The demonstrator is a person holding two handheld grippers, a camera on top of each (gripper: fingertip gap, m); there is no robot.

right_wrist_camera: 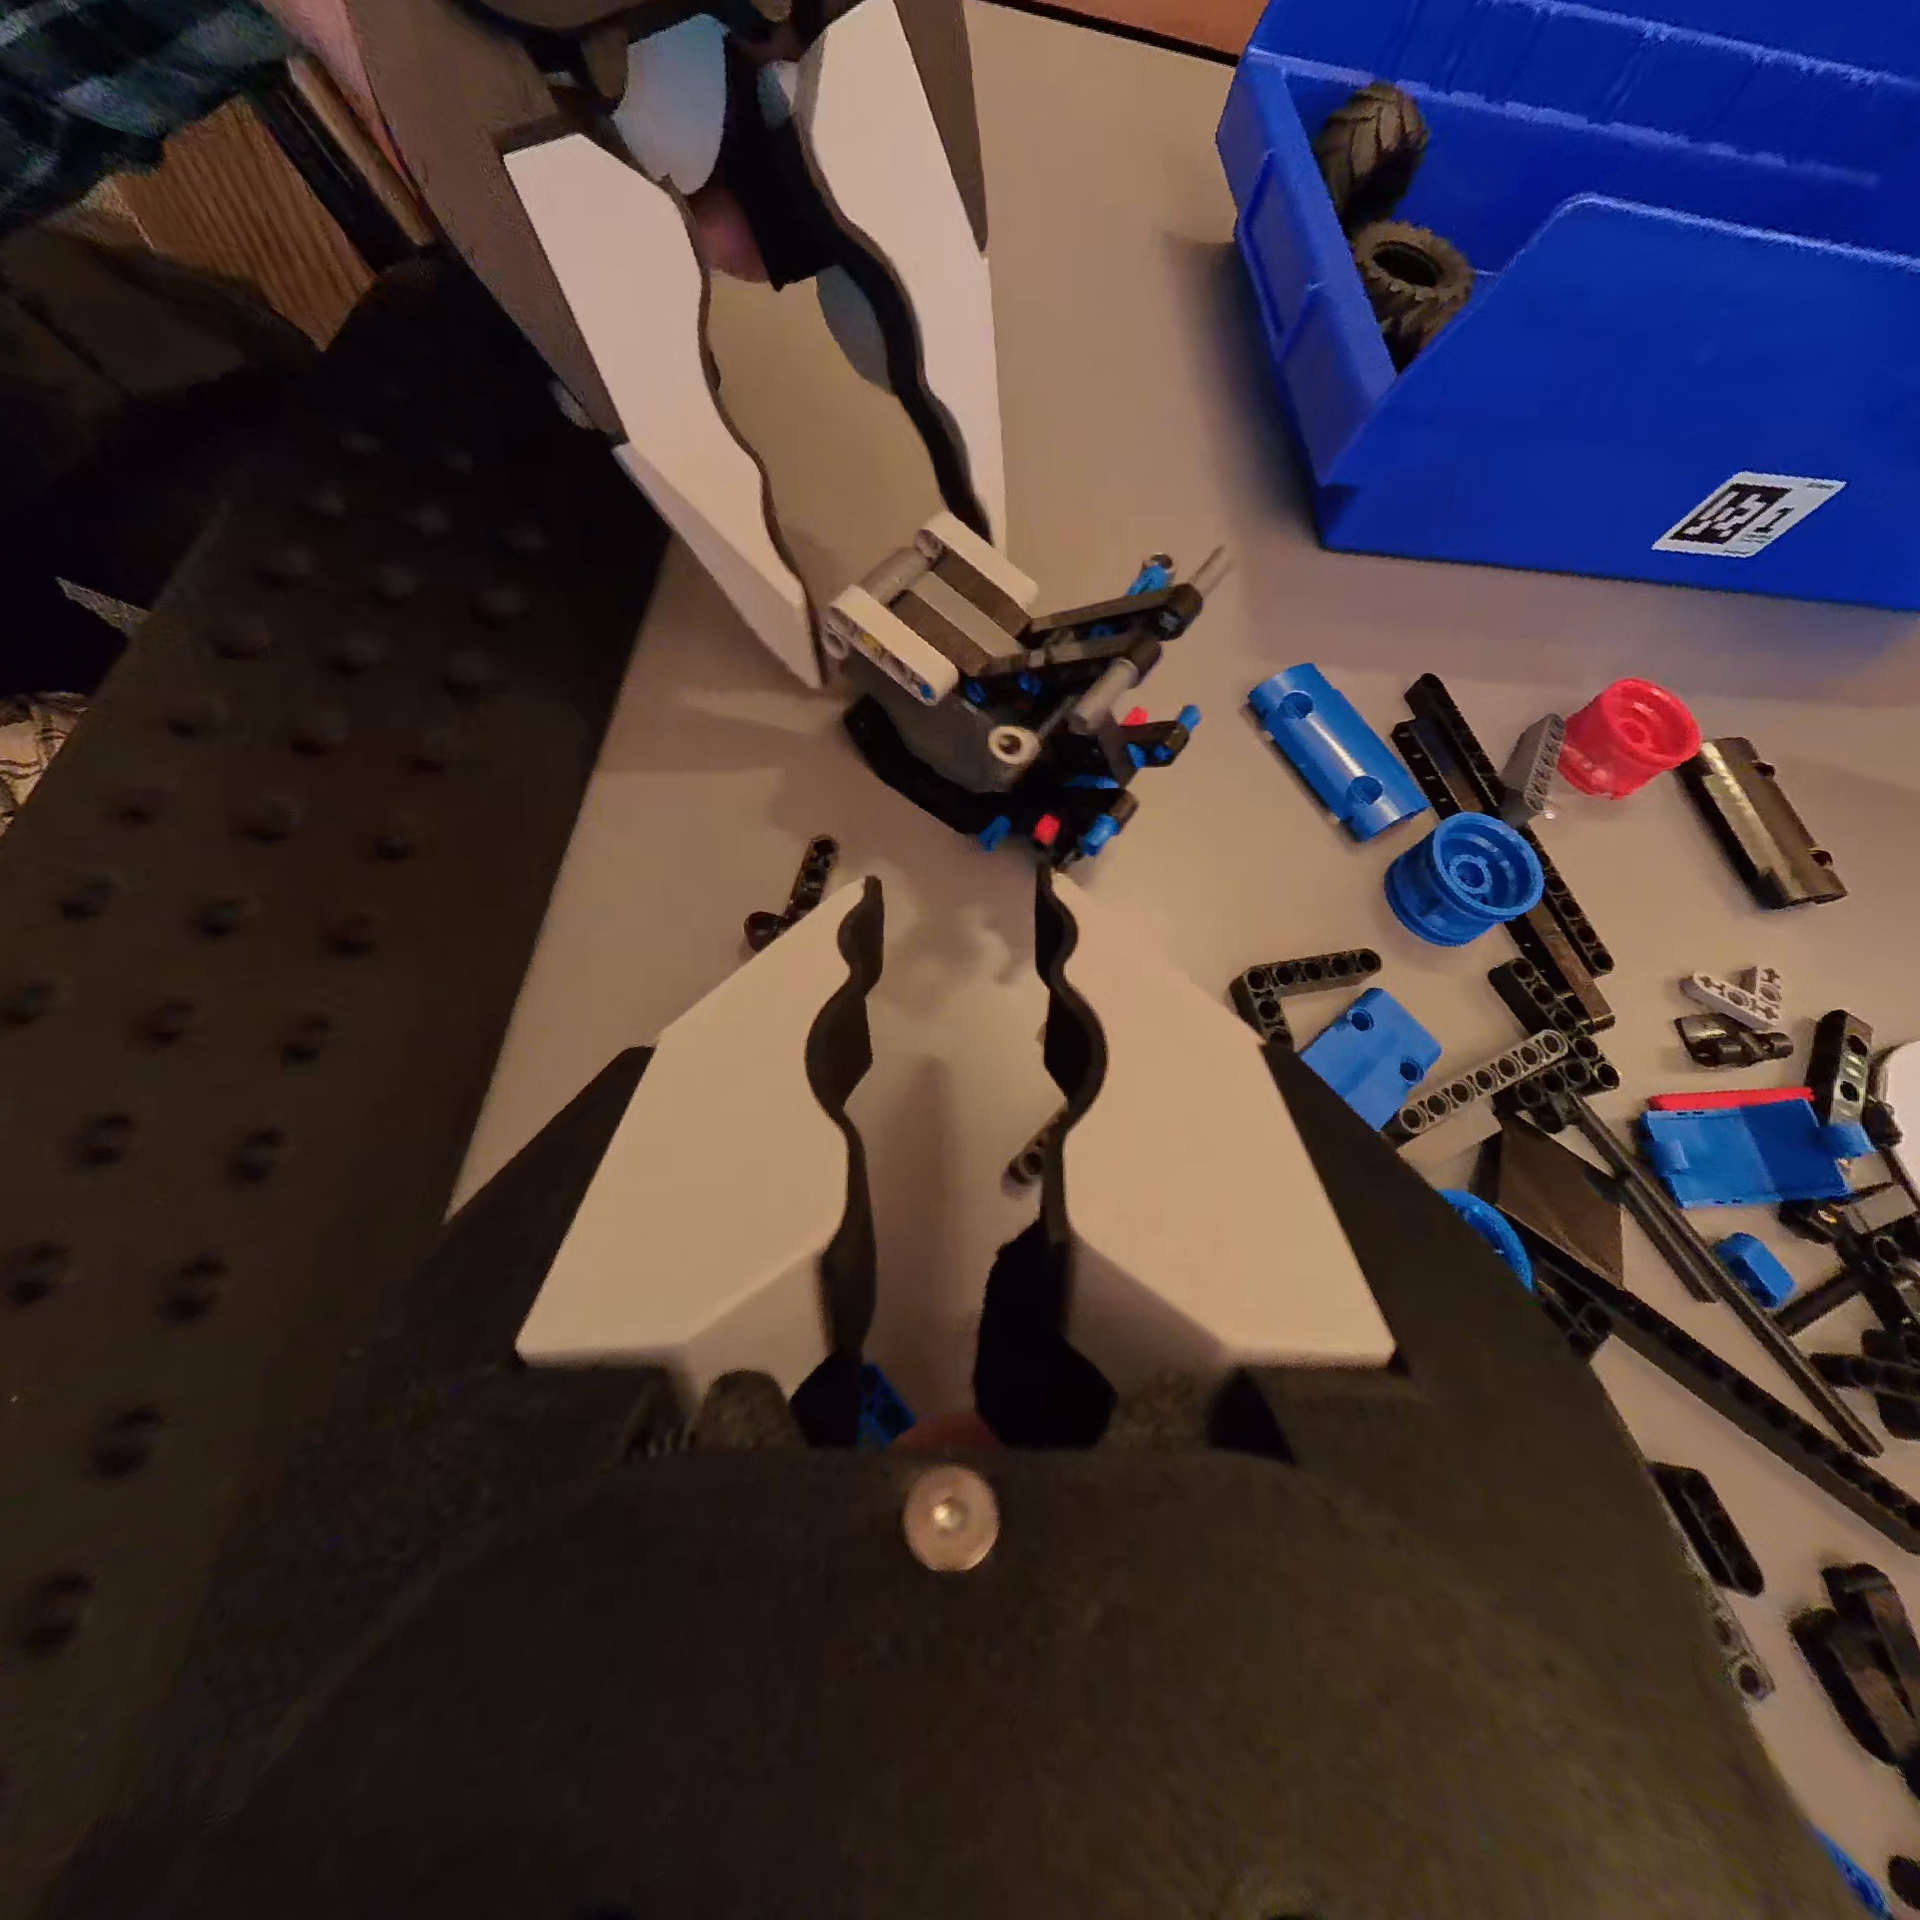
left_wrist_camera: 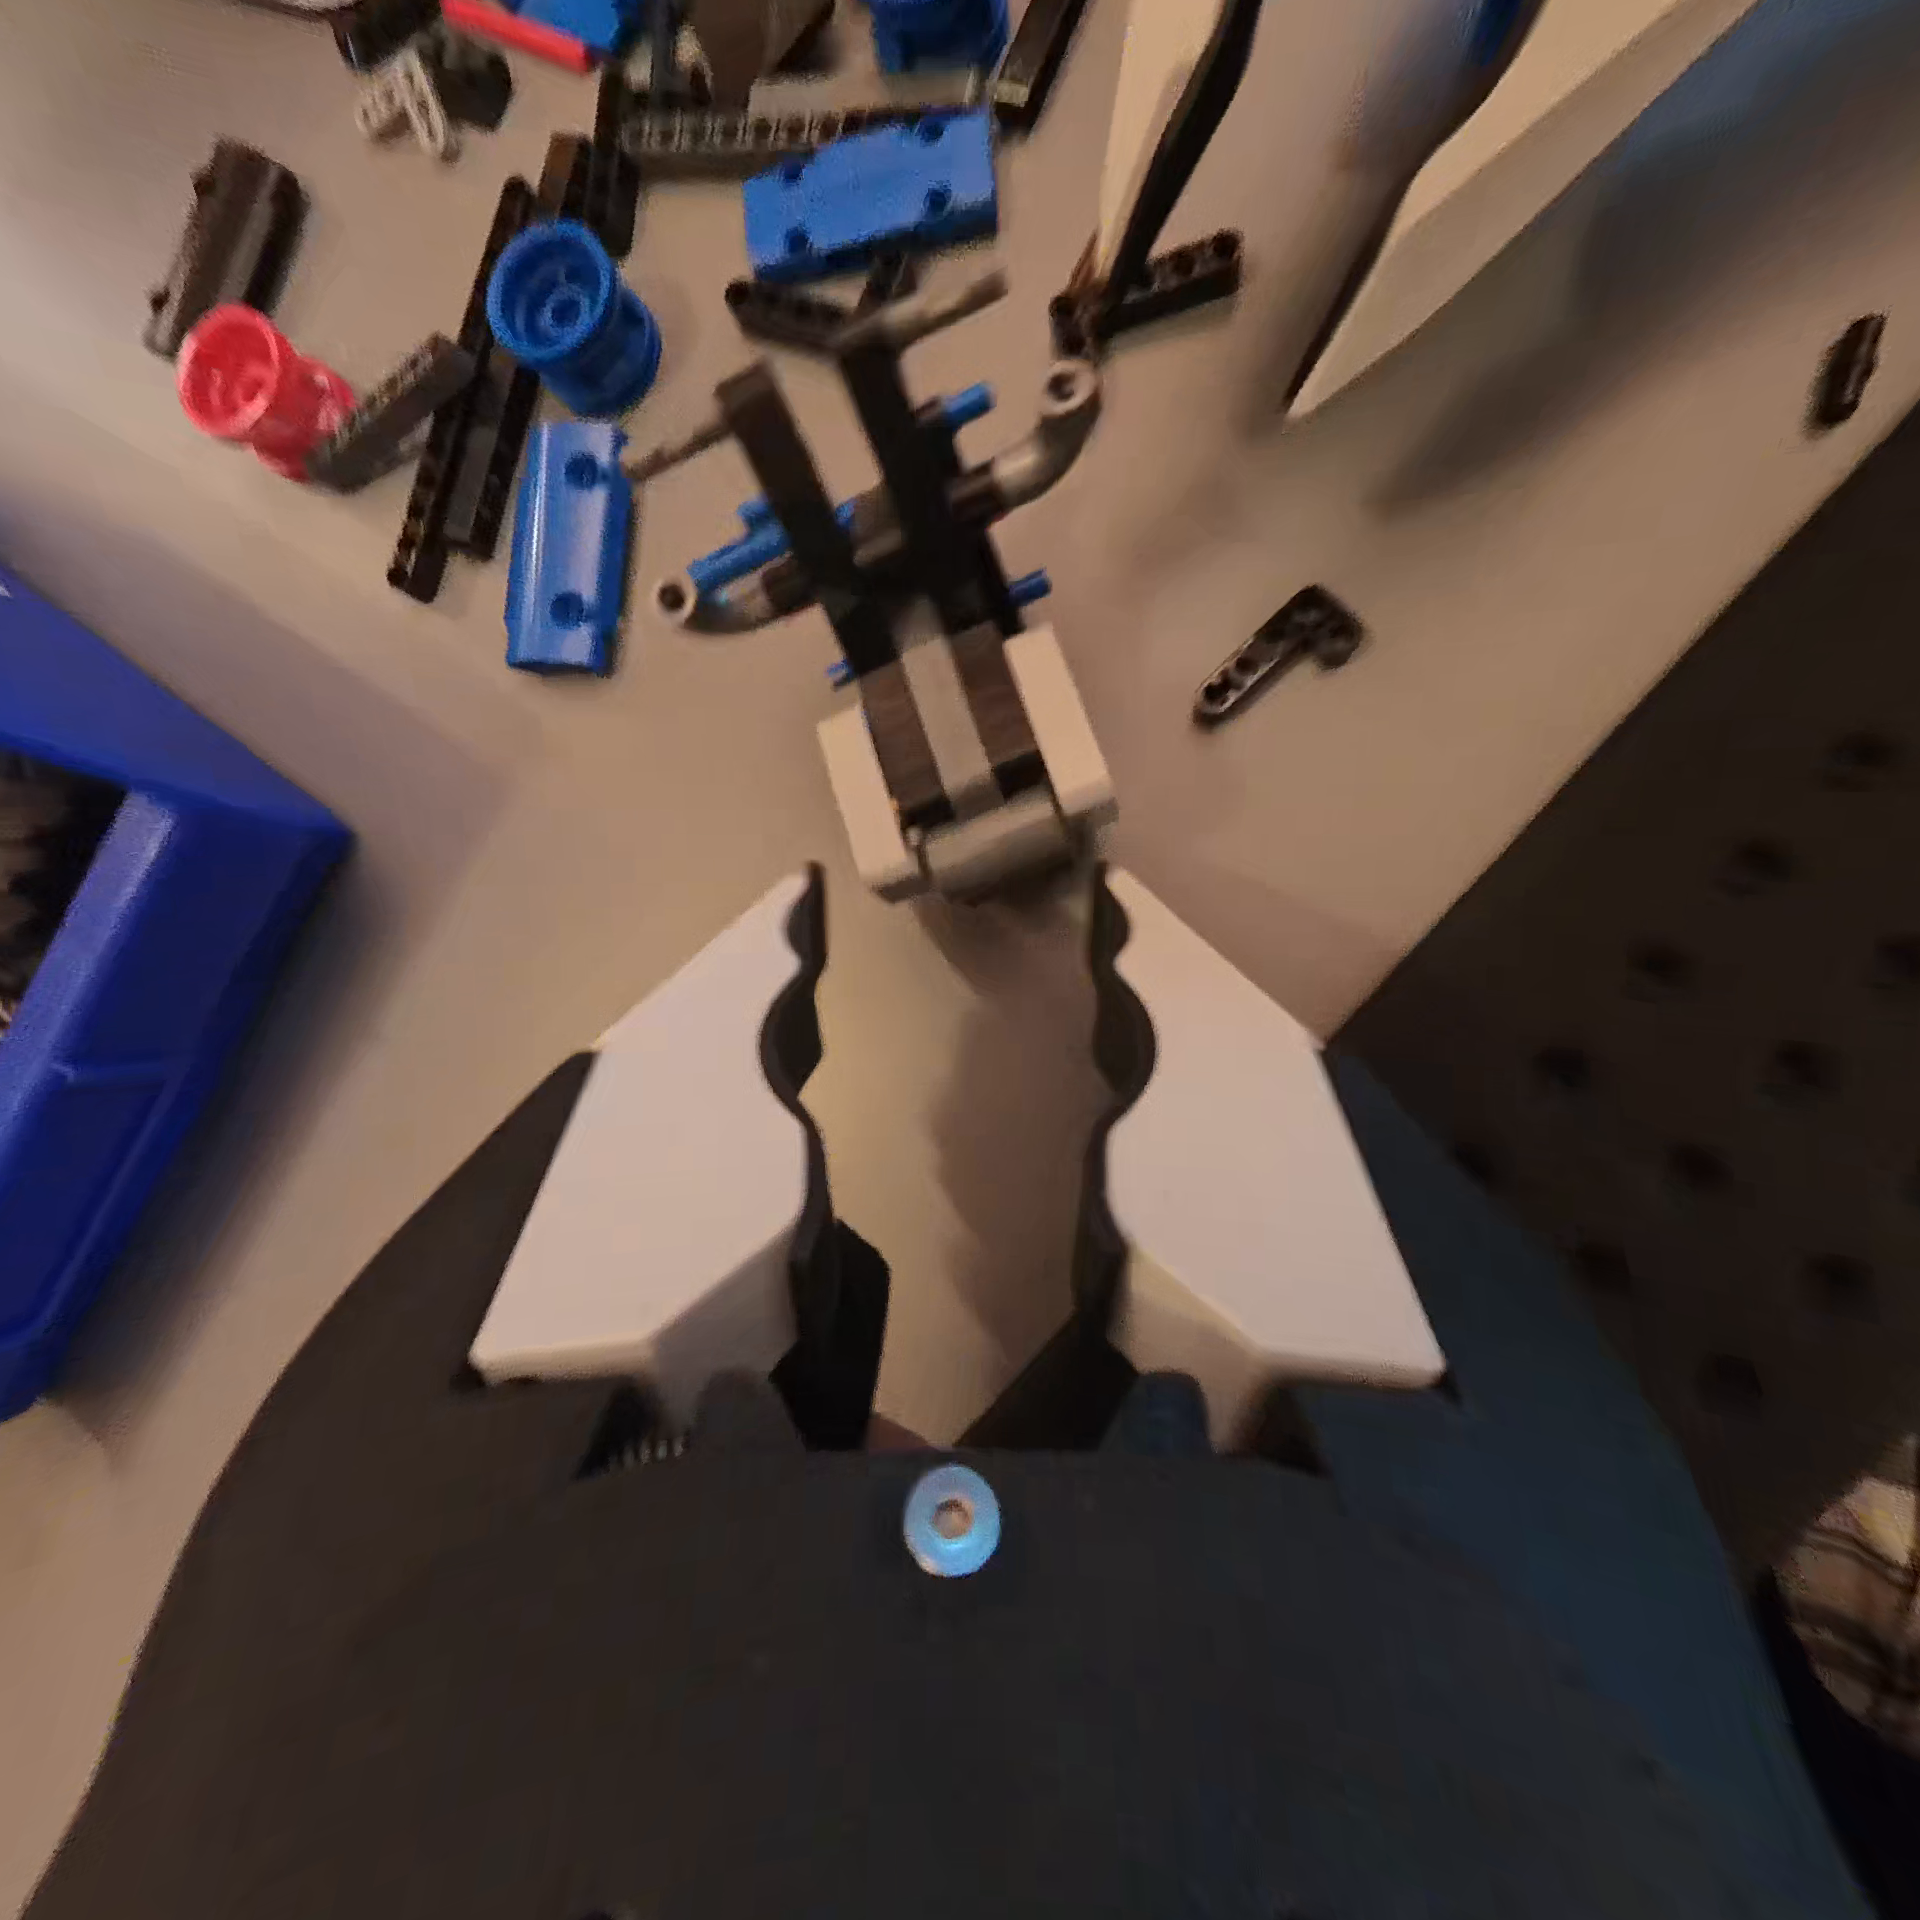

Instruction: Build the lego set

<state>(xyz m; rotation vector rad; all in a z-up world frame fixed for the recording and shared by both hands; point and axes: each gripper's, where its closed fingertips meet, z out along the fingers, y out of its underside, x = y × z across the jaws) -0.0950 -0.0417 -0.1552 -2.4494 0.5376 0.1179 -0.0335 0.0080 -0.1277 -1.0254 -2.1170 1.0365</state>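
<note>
Desk [right_wrist_camera: 1195,436] carries the whole job. Blue bin [right_wrist_camera: 1621,416] at the far side in the right wrist view holds black tyres [right_wrist_camera: 1392,208], not yet fitted.

Build [right_wrist_camera: 997,707]: a small black-and-grey frame with blue pins, standing on the desk between the two grippers. Judged early stage: no wheels, no panels on it.

Loose parts (most of the set, by the look of it) are spread beside the build: long black beams [right_wrist_camera: 1507,831], blue panels [right_wrist_camera: 1335,753], blue hub [right_wrist_camera: 1465,878], red hub [right_wrist_camera: 1626,738], small black L-piece [left_wrist_camera: 1278,670].

Left gripper [left_wrist_camera: 956,883]: fingers apart, nothing between them, tips just short of the build's grey end.

Right gripper [right_wrist_camera: 956,894]: fingers apart and holding nothing; tips near the build's black end. A small dark piece shows by the right finger, cannot tell if touching.
</note>
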